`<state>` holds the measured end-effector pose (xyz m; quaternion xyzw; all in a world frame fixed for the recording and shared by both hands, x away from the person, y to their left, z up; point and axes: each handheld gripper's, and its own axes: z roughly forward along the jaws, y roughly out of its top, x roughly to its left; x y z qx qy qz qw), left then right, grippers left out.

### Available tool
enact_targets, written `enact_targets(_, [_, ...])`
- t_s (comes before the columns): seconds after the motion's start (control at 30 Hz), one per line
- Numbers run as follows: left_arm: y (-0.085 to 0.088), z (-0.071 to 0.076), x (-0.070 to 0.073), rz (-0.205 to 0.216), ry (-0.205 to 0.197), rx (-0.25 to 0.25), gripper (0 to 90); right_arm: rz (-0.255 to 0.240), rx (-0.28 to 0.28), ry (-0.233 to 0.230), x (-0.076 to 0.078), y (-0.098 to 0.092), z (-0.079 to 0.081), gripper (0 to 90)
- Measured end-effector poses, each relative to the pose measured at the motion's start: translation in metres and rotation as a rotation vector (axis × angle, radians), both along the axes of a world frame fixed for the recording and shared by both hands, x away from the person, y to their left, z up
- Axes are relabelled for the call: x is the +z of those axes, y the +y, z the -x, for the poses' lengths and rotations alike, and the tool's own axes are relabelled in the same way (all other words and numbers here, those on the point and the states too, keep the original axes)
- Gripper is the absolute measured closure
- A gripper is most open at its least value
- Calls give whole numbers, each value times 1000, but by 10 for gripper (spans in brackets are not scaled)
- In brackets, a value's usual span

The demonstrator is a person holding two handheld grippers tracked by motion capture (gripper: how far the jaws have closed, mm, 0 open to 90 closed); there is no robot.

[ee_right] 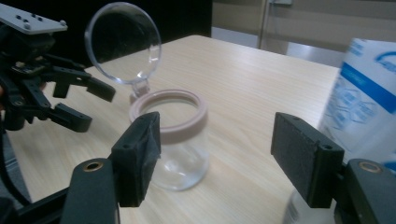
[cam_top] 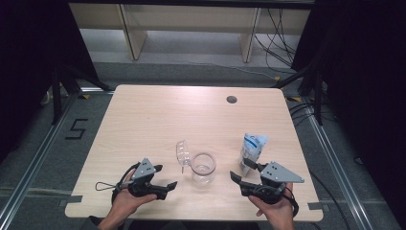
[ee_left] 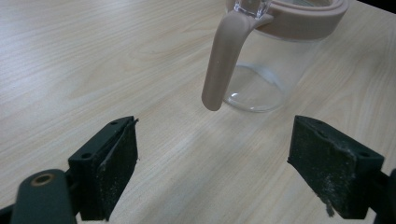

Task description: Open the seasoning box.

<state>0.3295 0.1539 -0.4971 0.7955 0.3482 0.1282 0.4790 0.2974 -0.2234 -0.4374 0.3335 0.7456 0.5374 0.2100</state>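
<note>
Standing on the pale wooden tabletop (cam_top: 143, 120), the clear glass jar (cam_top: 203, 168) with pink rim and flipped-up lid is cropped in the left gripper (cam_top: 168, 187) view; the white-and-blue pouch (cam_top: 252, 148) blurs beside the right gripper (cam_top: 238, 180); both jaws gape wide, empty.

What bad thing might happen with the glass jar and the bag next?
1. The right gripper, jaws open, sits close to the upright pouch; a careless swing might knock it over.
2. The clear jar stands with its round lid flipped up; a nudge from the left gripper might tip it or slam the lid.
</note>
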Motion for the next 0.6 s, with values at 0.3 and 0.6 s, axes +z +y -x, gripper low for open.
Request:
enact_targets(0.3, [3, -1, 1, -16, 0, -6, 152, -28, -88, -19, -7, -28, 5, 344])
enact_targets(0.6, [2, 0, 1, -20, -1, -1, 152, -26, -161, 29, -18, -49, 2, 304])
